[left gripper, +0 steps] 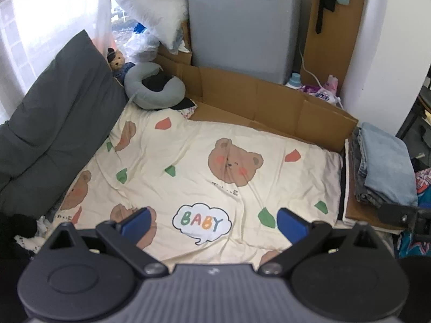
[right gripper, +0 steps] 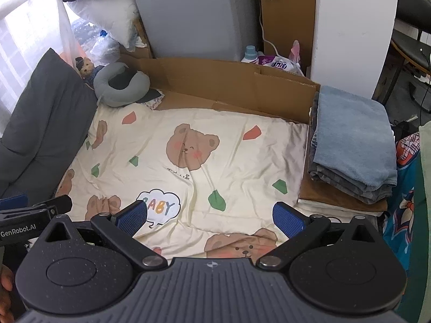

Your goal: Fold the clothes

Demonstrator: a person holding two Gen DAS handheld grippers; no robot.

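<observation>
Both wrist views high, angled down, sharing bear-print sheet [left gripper: 204, 145], folded stack [right gripper: 353, 140]

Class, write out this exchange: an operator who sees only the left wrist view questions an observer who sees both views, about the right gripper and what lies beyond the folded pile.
Operator: Is the right gripper open?
Observer: Yes. Its blue pads stand wide apart, empty, above the cream bear-print sheet.
Operator: What lies past the folded pile of clothes topped by a light blue cloth?
Observer: Pale green fabric hangs at the right edge, beyond that pile.
</observation>
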